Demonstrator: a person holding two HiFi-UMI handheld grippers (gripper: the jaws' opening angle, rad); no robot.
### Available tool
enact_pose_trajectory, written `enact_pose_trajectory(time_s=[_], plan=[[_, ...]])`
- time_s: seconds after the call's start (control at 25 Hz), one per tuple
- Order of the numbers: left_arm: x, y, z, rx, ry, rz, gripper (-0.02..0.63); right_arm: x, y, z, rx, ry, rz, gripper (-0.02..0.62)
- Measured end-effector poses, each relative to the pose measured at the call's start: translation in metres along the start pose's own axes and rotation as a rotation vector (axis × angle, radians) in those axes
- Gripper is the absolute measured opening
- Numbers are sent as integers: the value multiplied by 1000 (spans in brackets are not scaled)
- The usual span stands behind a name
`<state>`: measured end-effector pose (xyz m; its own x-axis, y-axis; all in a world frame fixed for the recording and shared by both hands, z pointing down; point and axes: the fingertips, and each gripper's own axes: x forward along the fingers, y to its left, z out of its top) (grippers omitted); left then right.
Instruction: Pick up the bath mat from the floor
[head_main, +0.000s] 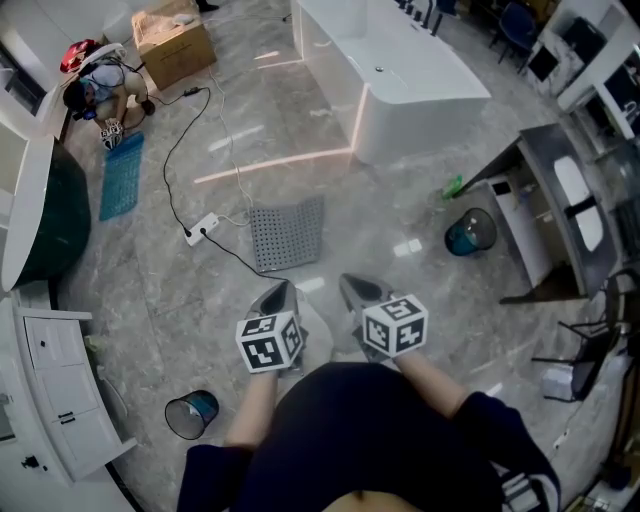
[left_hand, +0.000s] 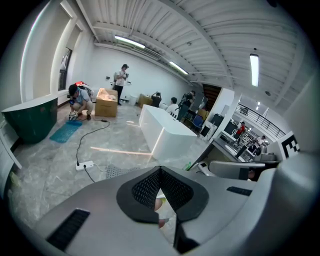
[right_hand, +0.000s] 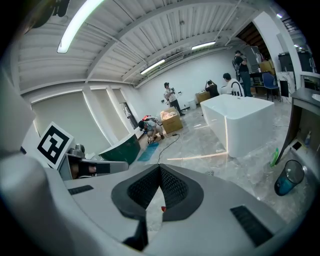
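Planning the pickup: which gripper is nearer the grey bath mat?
Left. The left gripper is short of the grey bath mat; the right gripper is off its right corner.

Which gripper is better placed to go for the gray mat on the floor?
Left, probably. The gray mat lies straight ahead of the left gripper; the right gripper sits off to its right. Both are shut and short of it.
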<state>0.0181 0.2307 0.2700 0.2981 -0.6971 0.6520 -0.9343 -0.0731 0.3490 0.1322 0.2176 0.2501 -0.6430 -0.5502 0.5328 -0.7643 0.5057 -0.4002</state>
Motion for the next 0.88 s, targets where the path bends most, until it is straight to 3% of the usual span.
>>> enact_pose_trajectory(time_s=[0.88], plan=[[69, 76, 104, 12, 51, -54, 0, 116, -9, 96, 13, -11, -53, 12]])
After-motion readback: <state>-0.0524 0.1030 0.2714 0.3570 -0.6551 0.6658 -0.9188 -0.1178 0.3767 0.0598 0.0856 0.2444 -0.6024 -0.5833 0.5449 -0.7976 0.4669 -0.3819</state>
